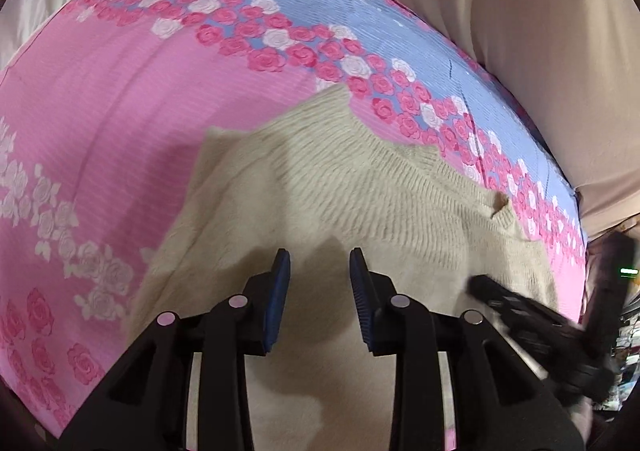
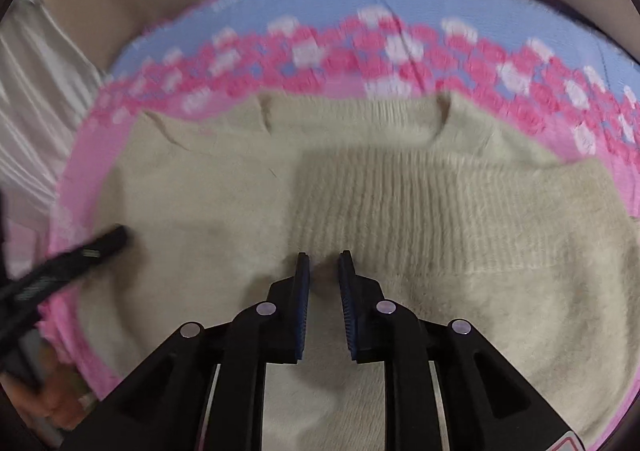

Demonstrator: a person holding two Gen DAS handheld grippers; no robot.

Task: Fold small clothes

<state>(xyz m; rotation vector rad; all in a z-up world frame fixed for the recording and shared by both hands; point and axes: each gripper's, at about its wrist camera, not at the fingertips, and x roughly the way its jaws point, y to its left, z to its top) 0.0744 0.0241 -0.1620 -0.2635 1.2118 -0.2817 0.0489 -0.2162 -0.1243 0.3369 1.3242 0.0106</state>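
A cream fuzzy knit sweater [image 1: 320, 187] lies flat on a pink and blue rose-print sheet [image 1: 100, 99]. A ribbed sleeve is folded across its body [image 2: 420, 211], and the neckline [image 2: 360, 115] lies at the far edge. My left gripper [image 1: 320, 257] is open and empty, just above the sweater's body. My right gripper [image 2: 324, 257] is open and empty above the sweater's middle, beside the folded sleeve's edge. The right gripper also shows in the left wrist view [image 1: 520, 307], and the left gripper shows blurred in the right wrist view [image 2: 80, 255].
The rose-print sheet [image 2: 360, 3] covers a rounded surface that ends at a beige fabric backdrop [image 1: 520, 11]. White cloth [image 2: 32, 91] lies at the far left. Clutter shows at the right edge [image 1: 624, 291].
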